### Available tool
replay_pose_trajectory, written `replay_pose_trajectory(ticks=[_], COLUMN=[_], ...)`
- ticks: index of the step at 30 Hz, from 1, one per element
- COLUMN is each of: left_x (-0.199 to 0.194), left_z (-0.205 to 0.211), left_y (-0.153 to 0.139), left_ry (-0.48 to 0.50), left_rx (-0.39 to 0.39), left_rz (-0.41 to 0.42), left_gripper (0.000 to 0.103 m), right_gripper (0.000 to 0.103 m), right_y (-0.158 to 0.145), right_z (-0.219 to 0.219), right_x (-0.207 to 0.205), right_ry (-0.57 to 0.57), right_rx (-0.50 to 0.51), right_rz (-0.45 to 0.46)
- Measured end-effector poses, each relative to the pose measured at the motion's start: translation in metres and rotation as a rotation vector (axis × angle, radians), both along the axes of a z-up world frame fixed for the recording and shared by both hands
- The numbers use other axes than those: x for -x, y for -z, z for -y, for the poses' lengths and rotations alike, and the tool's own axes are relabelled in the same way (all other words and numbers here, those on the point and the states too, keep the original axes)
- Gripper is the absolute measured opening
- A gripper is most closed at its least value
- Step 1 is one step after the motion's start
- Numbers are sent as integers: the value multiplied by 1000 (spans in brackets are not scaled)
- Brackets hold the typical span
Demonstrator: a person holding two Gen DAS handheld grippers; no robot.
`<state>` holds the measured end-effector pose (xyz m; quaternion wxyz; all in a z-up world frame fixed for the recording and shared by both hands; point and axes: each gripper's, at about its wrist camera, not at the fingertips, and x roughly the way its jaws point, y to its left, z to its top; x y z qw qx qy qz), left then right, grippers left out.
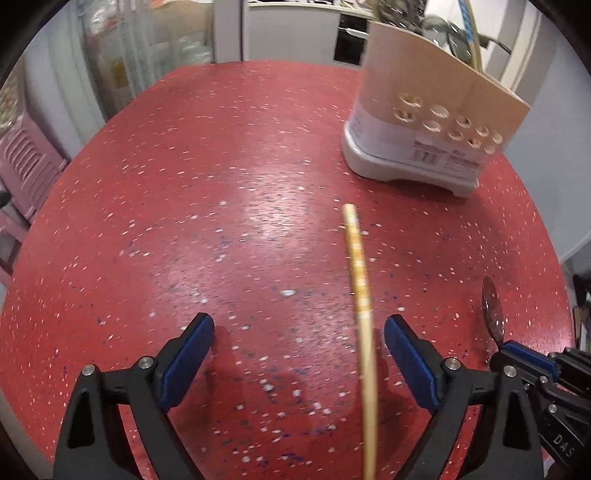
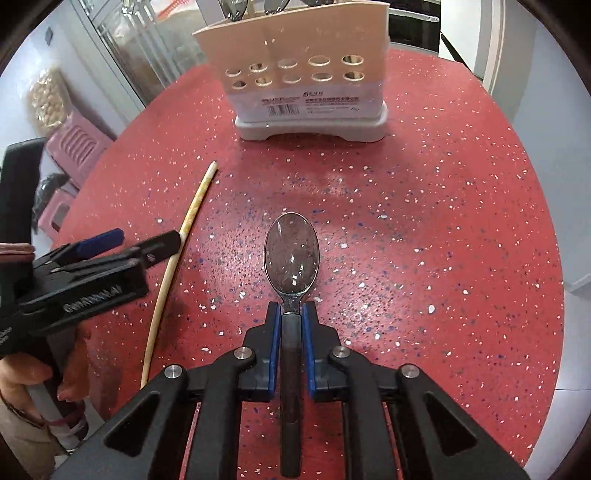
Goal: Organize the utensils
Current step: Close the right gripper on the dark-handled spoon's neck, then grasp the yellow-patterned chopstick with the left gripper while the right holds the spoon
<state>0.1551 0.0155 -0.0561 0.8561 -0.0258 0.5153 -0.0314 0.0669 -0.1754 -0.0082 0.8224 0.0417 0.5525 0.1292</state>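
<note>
My right gripper (image 2: 291, 314) is shut on the dark handle of a metal spoon (image 2: 291, 254), whose bowl points toward the beige utensil holder (image 2: 306, 74) at the far side of the red table. A pale chopstick (image 2: 184, 236) lies on the table to the left. In the left wrist view the chopstick (image 1: 360, 295) runs between the wide-open fingers of my left gripper (image 1: 299, 328), nearer the right finger and untouched. The holder (image 1: 424, 122) stands at the upper right there. The right gripper (image 1: 517, 354) with the spoon (image 1: 493, 306) shows at the lower right edge.
The red speckled table (image 2: 443, 221) is round, its edge close on the left and right. Spoons (image 2: 236, 9) stand in the holder. A pink stool (image 2: 74, 147) sits off the left edge. A person's hand (image 2: 22, 373) holds the left gripper (image 2: 147, 240).
</note>
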Motion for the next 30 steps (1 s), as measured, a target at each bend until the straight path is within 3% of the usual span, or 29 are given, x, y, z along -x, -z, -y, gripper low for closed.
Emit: replay_pose_trajectory(ticks=[5,13,18,19,20,21,25,30], left_x=[-5,-15,-18,-18,-19,-20,-18,-5], left_z=[27,34,44,46,47,48,37,24], left_y=[5,2,-4,-5,-6,-7,-5,-2], left_ry=[68,99,141,148,152,154,123,99], left_rx=[-71,-53,-57,-56,-56,-58,35,94], left_rz=[-26,-59,-64,-63,-59,-60,-60,-44], left_gripper=[103,102,78,67,46,36,34,34], right_gripper=[13,13,13,13,13,13,13,13], right_y=[-3,-18,-24,-24,-25,-26,-29,-35], right_z=[14,37,42,42,44,43,45,52], right_x=[-3,7,7,7,8,7,10,12], right_ry=[7,18,22,22,22,22,21,27], right_rx=[-25,-60,-82,-86,-90,-94,-105,-128], right_rz=[13,30,36,38,41,43,59,72])
